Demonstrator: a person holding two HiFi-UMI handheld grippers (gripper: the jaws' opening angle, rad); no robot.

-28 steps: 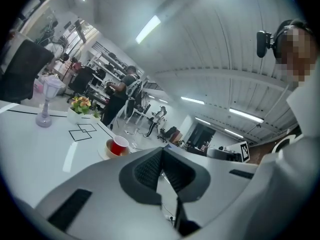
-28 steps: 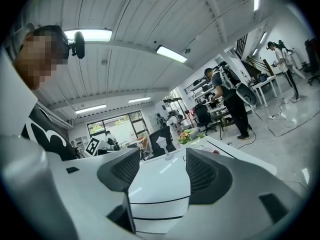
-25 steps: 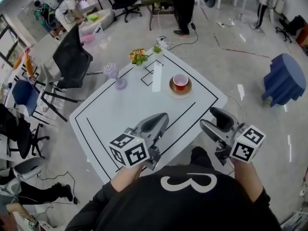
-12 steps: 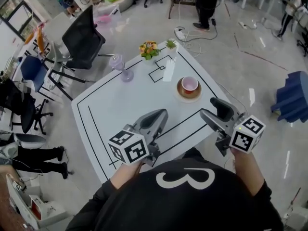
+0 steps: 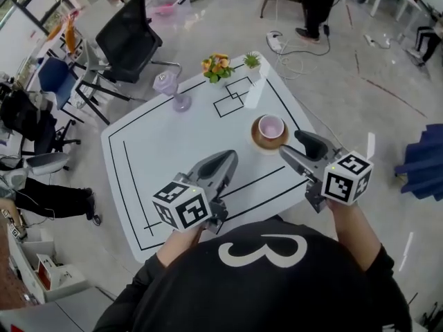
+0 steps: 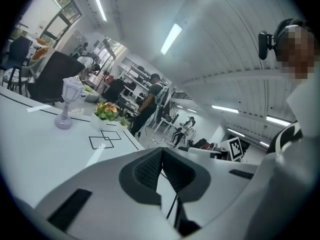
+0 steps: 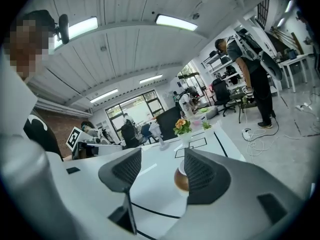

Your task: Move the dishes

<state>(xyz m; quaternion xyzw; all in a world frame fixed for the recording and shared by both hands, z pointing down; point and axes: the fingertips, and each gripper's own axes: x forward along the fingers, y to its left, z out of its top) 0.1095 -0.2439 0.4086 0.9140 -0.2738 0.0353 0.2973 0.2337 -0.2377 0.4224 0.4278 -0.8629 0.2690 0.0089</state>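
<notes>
A pale pink cup [image 5: 271, 125] stands on a brown saucer [image 5: 259, 141] near the right edge of the white table [image 5: 159, 151]. My right gripper [image 5: 291, 144] hovers just short of the saucer, open. Its jaws have just been closing a little, with nothing between them. In the right gripper view the cup [image 7: 182, 169] and saucer [image 7: 181, 181] show past the right gripper [image 7: 161, 156], half hidden by the right jaw. My left gripper [image 5: 228, 159] is over the table's near middle, shut and empty. In its own view the left gripper [image 6: 161, 151] has its pads meeting at the tip.
A purple goblet [image 5: 169, 88], a flower pot [image 5: 217, 65], a small plant [image 5: 252, 61] and a white strip [image 5: 255, 92] stand at the table's far side. A black office chair [image 5: 128, 47] is beyond it, a blue seat [image 5: 422, 161] at right, and cables [image 5: 297, 47] and people around.
Both grippers have moved forward over the table. The right one has come up close to the saucer. The head view has shifted, so the table sits lower and more to the left.
</notes>
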